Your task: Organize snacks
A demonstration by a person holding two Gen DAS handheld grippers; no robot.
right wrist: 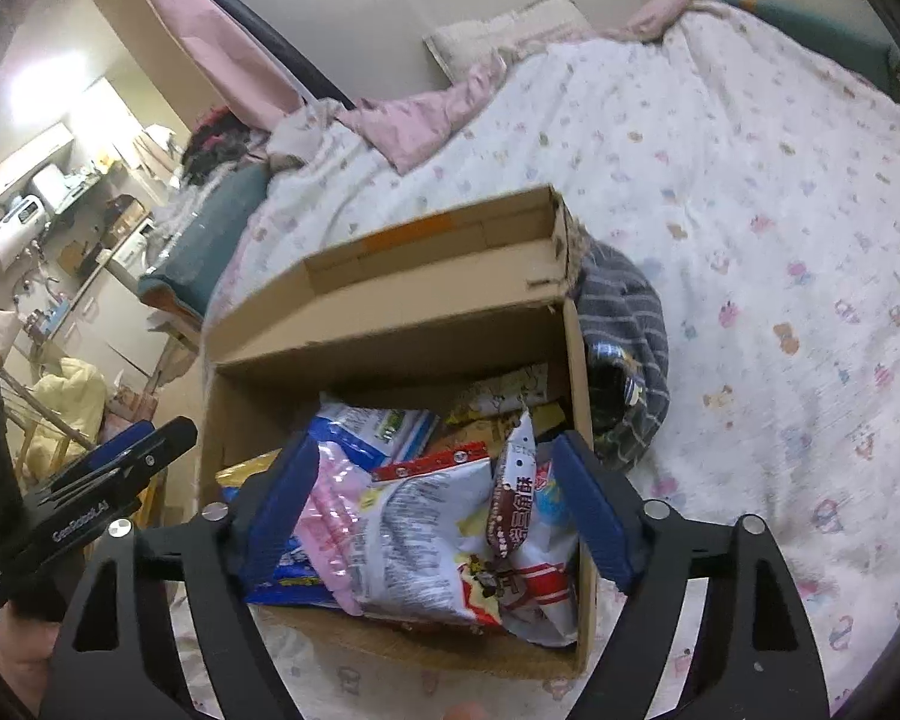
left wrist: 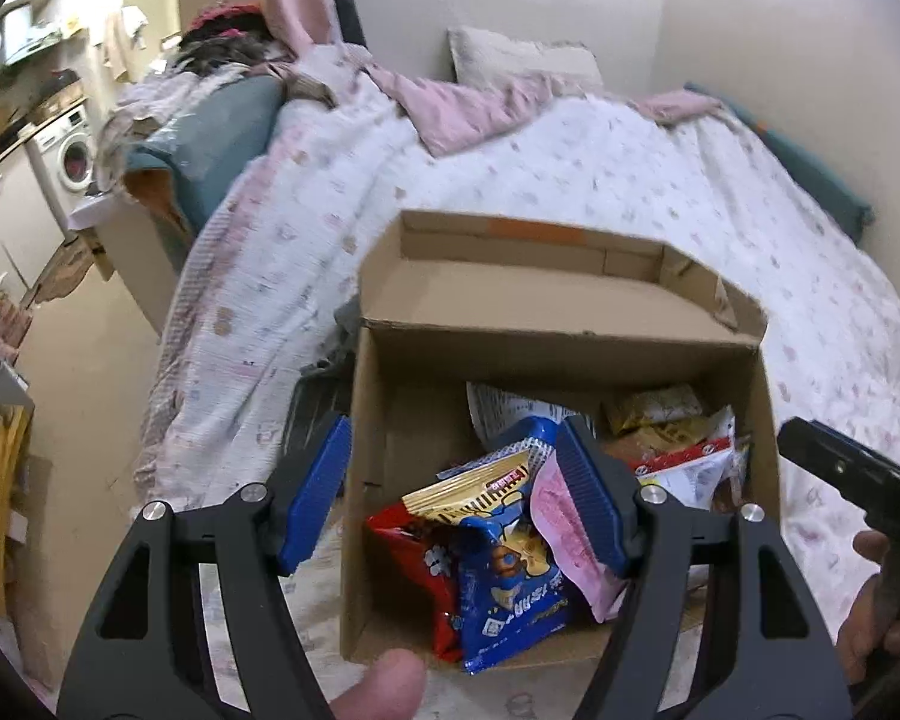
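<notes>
an open cardboard box is being seen on a bed covered by a patterned quilt, its lid flap standing up at the far side. snack packets are lying piled inside: a blue packet and a red packet at the near left, a white packet with a small brown packet resting on it toward the right. the far left floor of the box is being left bare, and free quilt is being shown to the right and far side.

the left gripper is being held over the box's near left wall, its jaws spread apart with nothing pressed between the blue pads; one finger is outside the wall and the other above the packets. the right gripper is being held above the white packet, its jaws wide apart and not seen pressing on anything.

a striped grey cloth is lying against the box's right wall, partly hidden. the packets at the far right are being overlapped and are hard to make out. the near rim is being cut off by the gripper arms, and the kitchen area at the far left is blurred.
</notes>
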